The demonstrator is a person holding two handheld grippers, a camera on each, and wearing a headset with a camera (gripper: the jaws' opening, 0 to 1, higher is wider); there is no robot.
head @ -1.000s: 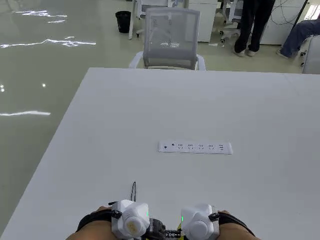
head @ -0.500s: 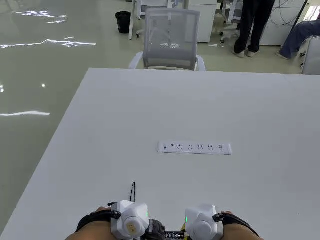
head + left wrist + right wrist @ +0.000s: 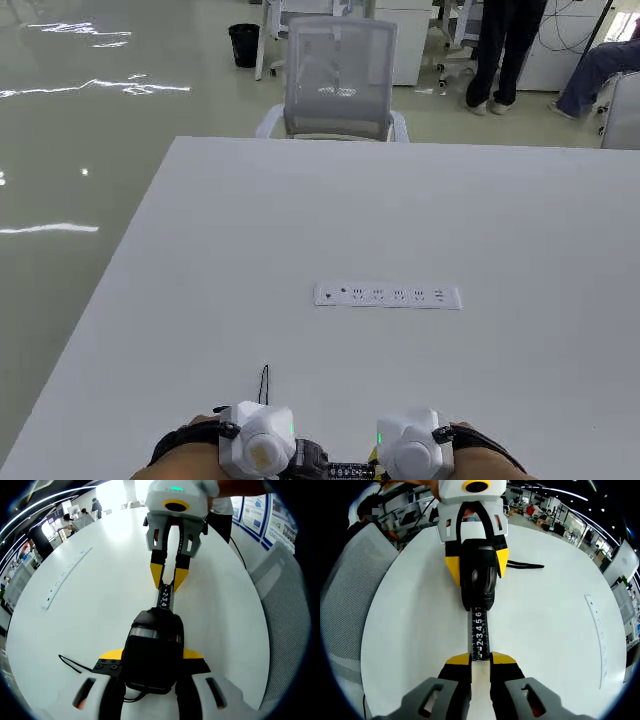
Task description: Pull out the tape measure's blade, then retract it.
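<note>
left gripper [image 3: 477, 562] is clamping the tape measure case [image 3: 479, 585] at 12 o'clock as an anchor; right gripper [image 3: 480, 660] is pinching the blade [image 3: 479, 635], for pulling toward 6 o'clock.

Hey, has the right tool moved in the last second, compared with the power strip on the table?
Yes. The right tool has slid slightly rightward against the power strip, away from the left tool.

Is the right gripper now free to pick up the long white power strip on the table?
Probably not yet: the right gripper is shut on the numbered blade of the black tape measure, which the left gripper holds. The path across the white table to the power strip looks open.
</note>
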